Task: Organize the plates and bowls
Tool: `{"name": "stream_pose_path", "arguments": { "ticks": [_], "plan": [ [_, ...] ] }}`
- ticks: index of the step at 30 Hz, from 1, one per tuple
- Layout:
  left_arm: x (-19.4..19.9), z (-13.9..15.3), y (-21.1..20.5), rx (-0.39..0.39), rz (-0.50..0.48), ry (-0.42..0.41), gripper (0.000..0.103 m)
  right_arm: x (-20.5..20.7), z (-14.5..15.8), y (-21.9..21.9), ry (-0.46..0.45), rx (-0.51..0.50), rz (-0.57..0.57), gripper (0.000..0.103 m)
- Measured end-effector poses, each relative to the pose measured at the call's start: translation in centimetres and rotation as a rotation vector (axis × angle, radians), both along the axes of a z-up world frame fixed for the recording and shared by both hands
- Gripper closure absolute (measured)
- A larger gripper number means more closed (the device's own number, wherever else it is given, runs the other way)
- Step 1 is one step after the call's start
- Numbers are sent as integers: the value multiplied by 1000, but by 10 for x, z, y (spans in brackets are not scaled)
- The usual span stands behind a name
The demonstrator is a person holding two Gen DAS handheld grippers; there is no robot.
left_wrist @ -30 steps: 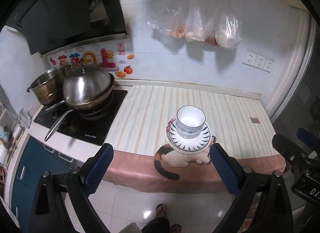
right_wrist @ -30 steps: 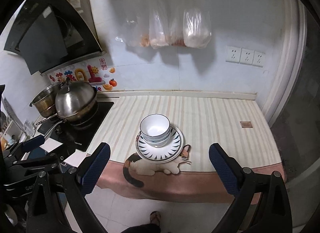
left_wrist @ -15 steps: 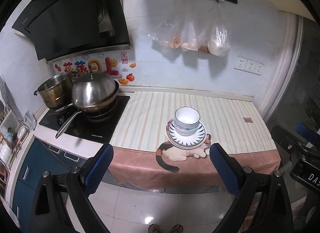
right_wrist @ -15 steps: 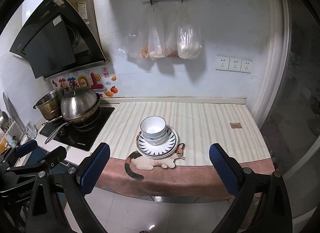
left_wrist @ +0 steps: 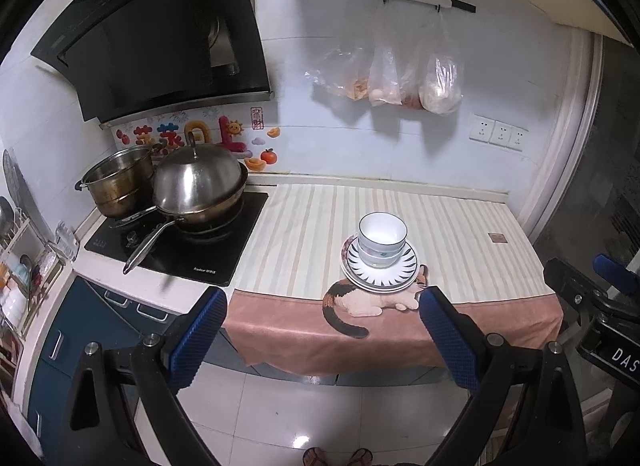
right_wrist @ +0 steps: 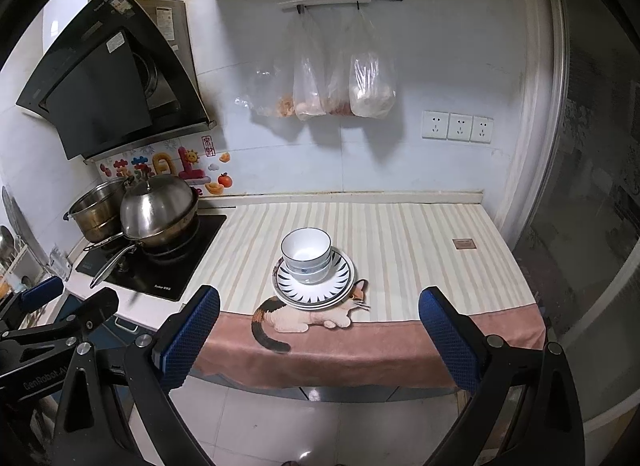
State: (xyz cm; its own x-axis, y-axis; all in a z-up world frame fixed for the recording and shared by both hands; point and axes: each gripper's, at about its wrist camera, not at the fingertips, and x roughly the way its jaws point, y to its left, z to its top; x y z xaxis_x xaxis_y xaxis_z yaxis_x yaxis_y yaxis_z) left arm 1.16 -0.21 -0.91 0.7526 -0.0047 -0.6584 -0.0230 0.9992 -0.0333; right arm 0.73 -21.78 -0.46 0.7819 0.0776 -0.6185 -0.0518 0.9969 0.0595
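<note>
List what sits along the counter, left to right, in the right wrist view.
Steel pot → lidded wok on the black cooktop → stacked bowls on striped plates → small brown tag on the striped cloth.

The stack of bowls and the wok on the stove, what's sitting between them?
Nothing: between the bowls and the wok lie only bare striped cloth and black cooktop, clearest in the right wrist view.

A black glass cooktop [left_wrist: 180, 244] is set into the left end of the striped cloth-covered surface [left_wrist: 448, 225]; on it sits a lidded steel wok [left_wrist: 198, 189], with a steel stockpot [left_wrist: 118, 183] just behind to its left; a black slanted range hood [left_wrist: 156, 45] hangs above it; clear plastic bags [left_wrist: 400, 77] and three white wall sockets [left_wrist: 498, 133] lie on the wall well to its right.
</note>
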Motion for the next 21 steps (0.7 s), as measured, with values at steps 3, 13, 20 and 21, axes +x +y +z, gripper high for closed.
{"name": "stream_pose_path", "arguments": {
  "ticks": [3, 13, 20, 21],
  "plan": [
    [-2, 0, 3, 1, 3, -1, 4, -1, 0, 2, 1, -4, 8, 1],
    [-6, -1, 7, -9, 7, 0, 4, -5, 0, 8, 3, -16, 23, 1],
    [-6, 1, 7, -9, 8, -3, 4, -5, 0, 8, 3, -17, 22, 1],
    [-6, 1, 6, -11, 7, -4, 4, -4, 0, 8, 5, -16, 22, 1]
  ]
}}
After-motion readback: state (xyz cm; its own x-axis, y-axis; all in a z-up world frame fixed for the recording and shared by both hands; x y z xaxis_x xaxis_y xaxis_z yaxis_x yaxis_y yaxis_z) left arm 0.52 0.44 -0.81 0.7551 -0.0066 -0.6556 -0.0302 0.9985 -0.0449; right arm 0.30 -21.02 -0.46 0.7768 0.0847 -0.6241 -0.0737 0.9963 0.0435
